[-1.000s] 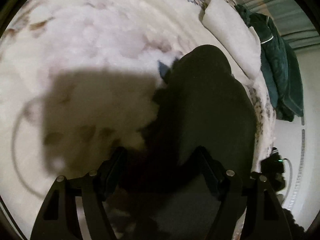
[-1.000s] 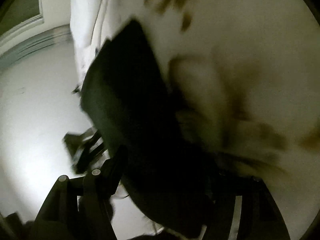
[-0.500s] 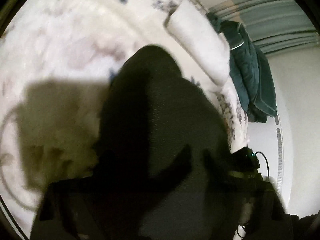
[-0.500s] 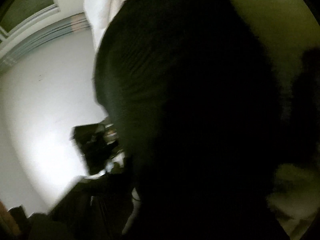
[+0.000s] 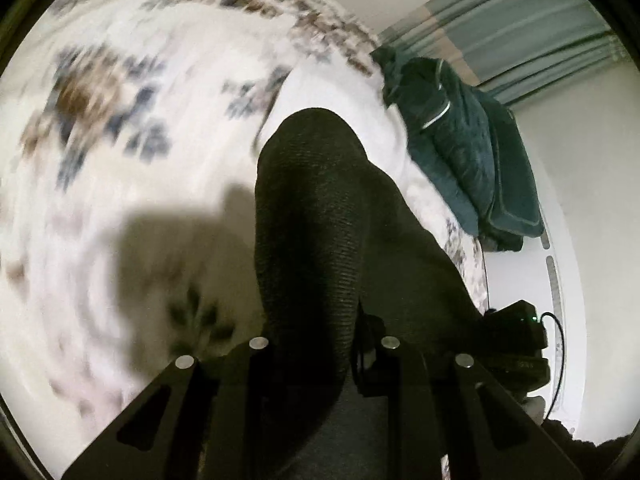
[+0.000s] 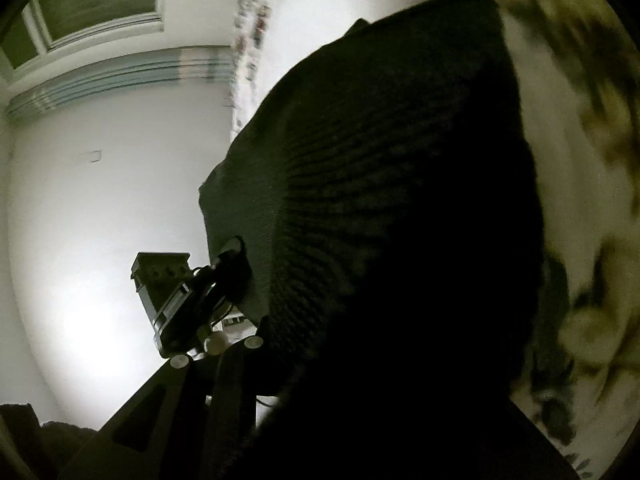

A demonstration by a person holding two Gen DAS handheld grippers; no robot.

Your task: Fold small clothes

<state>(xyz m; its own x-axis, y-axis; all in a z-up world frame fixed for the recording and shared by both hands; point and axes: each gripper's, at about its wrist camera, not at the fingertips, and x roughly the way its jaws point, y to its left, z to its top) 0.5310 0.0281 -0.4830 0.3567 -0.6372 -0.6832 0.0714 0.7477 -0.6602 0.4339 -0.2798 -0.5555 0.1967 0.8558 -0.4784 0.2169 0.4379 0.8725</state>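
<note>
A black ribbed knit garment [image 5: 320, 208] hangs lifted above the floral bedspread [image 5: 120, 160]. My left gripper [image 5: 320, 344] has the cloth pinched between its fingers, and the jaws are still closing on it. In the right wrist view the same garment [image 6: 400, 200] fills most of the picture and drapes over my right gripper [image 6: 316, 356]. Only its left finger [image 6: 236, 364] shows; those jaws are closing too, with the cloth between them. Each view shows the other gripper's body beside the garment's edge, at the right [image 5: 516, 340] and at the left [image 6: 172, 292].
A dark green jacket [image 5: 472, 152] lies at the far side of the bed beside a white pillow [image 5: 340, 96]. Grey-striped curtains [image 5: 520, 20] and a white wall [image 6: 100, 200] stand beyond. The bedspread [image 6: 580, 160] lies blurred on the right.
Both grippers went from open around the garment to closed on it. Both rose, taking the garment up off the bedspread, and the views tipped towards the wall.
</note>
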